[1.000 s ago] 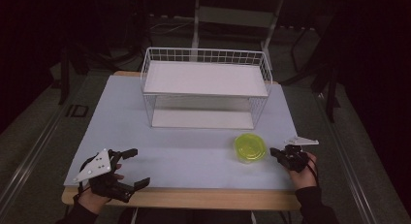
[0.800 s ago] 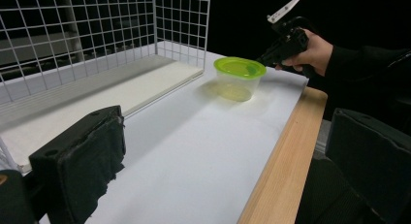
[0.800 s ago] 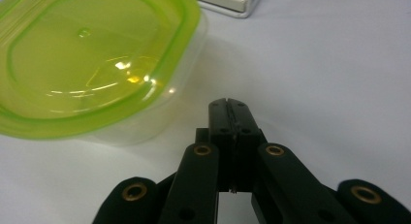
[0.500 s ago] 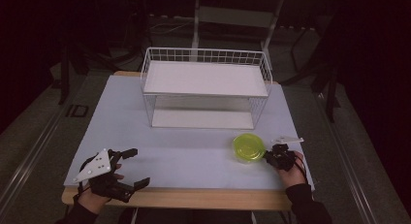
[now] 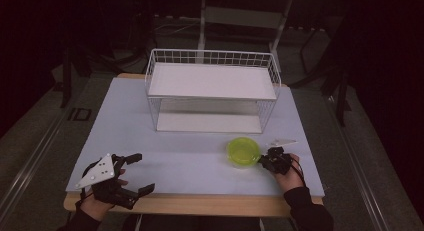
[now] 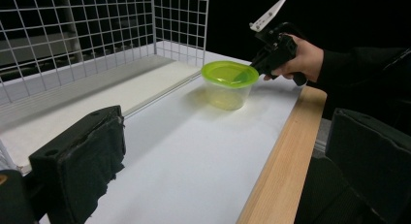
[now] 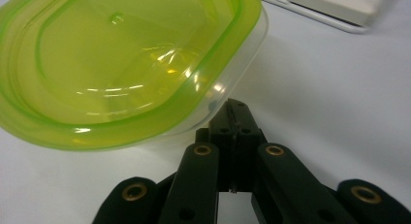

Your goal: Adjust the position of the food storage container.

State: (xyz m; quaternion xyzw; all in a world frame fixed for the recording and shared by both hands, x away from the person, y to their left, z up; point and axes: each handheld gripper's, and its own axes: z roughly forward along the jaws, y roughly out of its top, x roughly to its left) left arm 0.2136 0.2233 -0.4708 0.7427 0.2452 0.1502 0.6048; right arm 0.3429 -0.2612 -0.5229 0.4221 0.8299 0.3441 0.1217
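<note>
The right tongs (image 7: 236, 118), pressed together, touch the clear round plastic tub with lime-green lid (image 7: 131, 64). The left tongs (image 5: 135, 173) rest spread, well apart from it

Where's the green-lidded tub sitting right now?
In the high view the green-lidded tub sits near the table's front right, just in front of the white wire rack, with the shut right claw at its right side.

High view hangs above the near edge, facing twelve o'clock and down over the whole table (image 5: 200, 161). Left gripper view sits low, well back, aiming toward three o'clock. Right gripper view aims toward nine o'clock, very near. All three catch the green-lidded container (image 5: 243, 151).
</note>
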